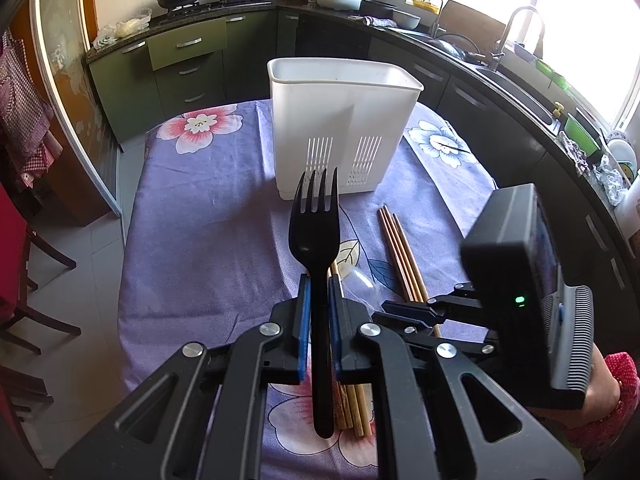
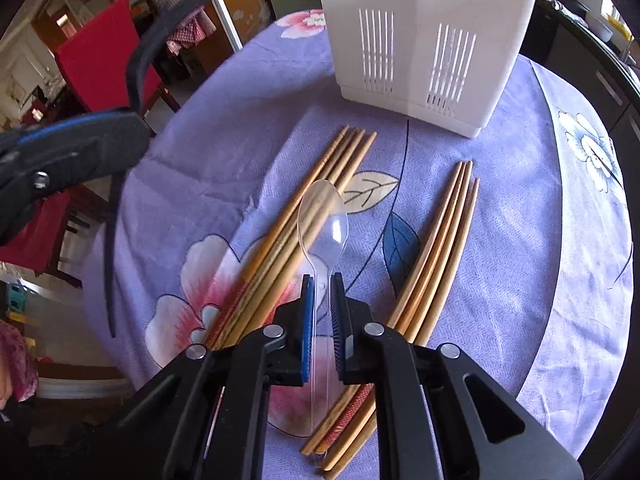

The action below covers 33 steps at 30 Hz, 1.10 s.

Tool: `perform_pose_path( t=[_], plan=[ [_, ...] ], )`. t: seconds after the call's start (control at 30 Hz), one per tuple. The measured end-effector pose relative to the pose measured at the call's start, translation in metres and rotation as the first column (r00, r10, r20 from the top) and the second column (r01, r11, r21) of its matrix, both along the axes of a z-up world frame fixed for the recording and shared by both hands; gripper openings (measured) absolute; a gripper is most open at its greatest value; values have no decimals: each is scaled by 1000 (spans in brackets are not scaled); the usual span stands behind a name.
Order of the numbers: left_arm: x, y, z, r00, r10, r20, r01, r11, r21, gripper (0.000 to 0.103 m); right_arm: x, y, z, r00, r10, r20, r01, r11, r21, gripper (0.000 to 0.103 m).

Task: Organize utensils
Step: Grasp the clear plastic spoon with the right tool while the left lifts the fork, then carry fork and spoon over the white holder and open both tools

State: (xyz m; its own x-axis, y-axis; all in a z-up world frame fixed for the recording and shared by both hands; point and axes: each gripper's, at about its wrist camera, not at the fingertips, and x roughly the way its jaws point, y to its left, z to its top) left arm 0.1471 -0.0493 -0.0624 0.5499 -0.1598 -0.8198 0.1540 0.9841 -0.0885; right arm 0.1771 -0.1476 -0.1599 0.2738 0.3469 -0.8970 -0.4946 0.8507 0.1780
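Above the floral cloth (image 1: 192,248), left gripper (image 1: 318,292) pinches a black fork (image 1: 315,224); right gripper (image 2: 322,292) pinches a clear spoon (image 2: 323,224). Next, presumably: lift both into the white holder (image 1: 344,128).

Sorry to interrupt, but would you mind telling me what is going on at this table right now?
A person is sorting utensils with two tools. The left hand-held gripper is shut on a black fork, held tines forward and pointing toward the white caddy at the far end of the floral tablecloth. The right hand-held gripper is closed around the handle of a clear plastic spoon. Two bundles of wooden chopsticks lie on the cloth, not yet put away.
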Motion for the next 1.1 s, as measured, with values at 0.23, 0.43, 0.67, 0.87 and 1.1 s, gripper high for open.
perform_pose_path(
  t=[0.23,0.43,0.67,0.87,1.1],
  plan=[
    [4,4,15,999,12,36,-12,1000,-4,9,-11,-25,52,994,-45,104,25,982,185,9],
    [12,6,39,996,13,88,-12,1000,-12,9,-17,-40,98,979,-81,189,23,957,291,9],
    [40,7,100,970,16,244,-7,999,-36,9,4,-75,177,917,-205,343,47,909,415,9],
    [85,5,133,924,38,380,4,994,-107,9,41,-86,225,835,-318,448,62,865,498,9],
    [141,-1,126,841,103,530,-46,992,-119,9,98,-80,252,710,-409,573,121,873,473,9]
  ],
)
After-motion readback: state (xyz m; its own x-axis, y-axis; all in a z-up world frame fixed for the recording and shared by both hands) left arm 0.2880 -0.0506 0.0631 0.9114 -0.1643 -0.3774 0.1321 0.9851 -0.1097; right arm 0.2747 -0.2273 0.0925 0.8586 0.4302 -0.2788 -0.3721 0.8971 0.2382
